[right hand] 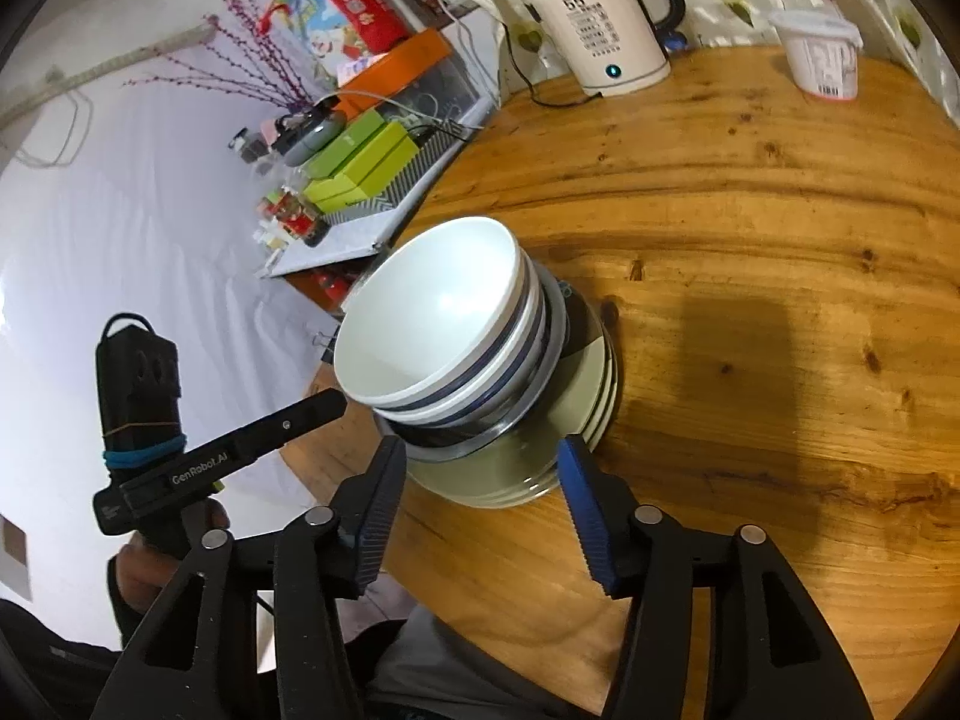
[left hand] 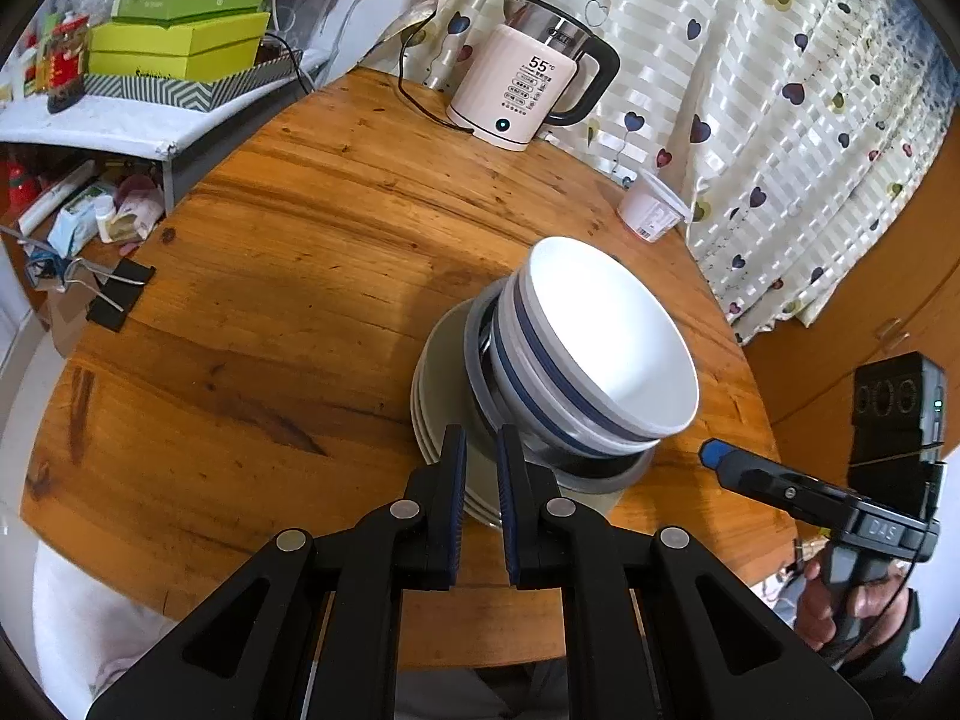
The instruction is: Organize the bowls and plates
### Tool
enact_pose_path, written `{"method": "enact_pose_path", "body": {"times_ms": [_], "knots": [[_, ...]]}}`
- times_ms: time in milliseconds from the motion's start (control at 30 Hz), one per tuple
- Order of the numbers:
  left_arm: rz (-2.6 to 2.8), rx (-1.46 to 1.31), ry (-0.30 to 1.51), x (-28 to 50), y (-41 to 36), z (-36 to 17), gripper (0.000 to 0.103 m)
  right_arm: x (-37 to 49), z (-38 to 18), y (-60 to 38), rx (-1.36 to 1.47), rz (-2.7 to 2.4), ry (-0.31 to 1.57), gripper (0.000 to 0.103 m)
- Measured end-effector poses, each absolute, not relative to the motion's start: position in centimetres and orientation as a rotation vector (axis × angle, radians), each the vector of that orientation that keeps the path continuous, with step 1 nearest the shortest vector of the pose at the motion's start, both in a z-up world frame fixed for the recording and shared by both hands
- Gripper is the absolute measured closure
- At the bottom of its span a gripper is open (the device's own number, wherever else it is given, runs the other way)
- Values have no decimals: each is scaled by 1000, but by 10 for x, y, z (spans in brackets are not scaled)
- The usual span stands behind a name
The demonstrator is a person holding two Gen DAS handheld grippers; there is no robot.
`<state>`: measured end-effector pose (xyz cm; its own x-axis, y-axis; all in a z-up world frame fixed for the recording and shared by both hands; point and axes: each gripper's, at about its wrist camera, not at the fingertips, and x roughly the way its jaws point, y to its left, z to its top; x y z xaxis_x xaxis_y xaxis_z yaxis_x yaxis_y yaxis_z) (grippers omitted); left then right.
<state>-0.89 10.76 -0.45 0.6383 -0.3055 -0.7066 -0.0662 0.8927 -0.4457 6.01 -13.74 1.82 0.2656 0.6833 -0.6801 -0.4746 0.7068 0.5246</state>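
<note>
A stack of white bowls with blue bands point(left hand: 606, 348) sits in a grey-rimmed metal bowl point(left hand: 594, 471) on a pile of pale plates point(left hand: 429, 396) on the round wooden table point(left hand: 270, 312). The same stack of bowls point(right hand: 438, 312) and plates point(right hand: 576, 396) shows in the right wrist view. My left gripper point(left hand: 480, 450) hovers over the plates' near edge, its jaws a narrow gap apart and holding nothing. My right gripper point(right hand: 480, 462) is open and empty, just in front of the plates' near rim. The right gripper also shows in the left wrist view point(left hand: 714, 453).
A white electric kettle point(left hand: 522, 90) with a black cord stands at the table's far side. A white plastic cup point(left hand: 651, 210) stands by the heart-print curtain point(left hand: 780, 90). A cluttered shelf with green boxes point(left hand: 174, 42) is at the left, past the table edge.
</note>
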Motion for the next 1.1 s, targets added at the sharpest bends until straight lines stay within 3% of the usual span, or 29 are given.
{"method": "enact_pose_path", "body": {"times_ms": [100, 467, 1100], "knots": [[-132, -448, 876, -11, 102, -4, 92, 56, 21, -135, 205, 779, 1021, 40], [-114, -404, 874, -14, 89, -3, 80, 43, 25, -135, 139, 747, 980, 37], [-101, -310, 876, -13, 71, -5, 79, 34, 23, -110, -14, 719, 954, 36]]}}
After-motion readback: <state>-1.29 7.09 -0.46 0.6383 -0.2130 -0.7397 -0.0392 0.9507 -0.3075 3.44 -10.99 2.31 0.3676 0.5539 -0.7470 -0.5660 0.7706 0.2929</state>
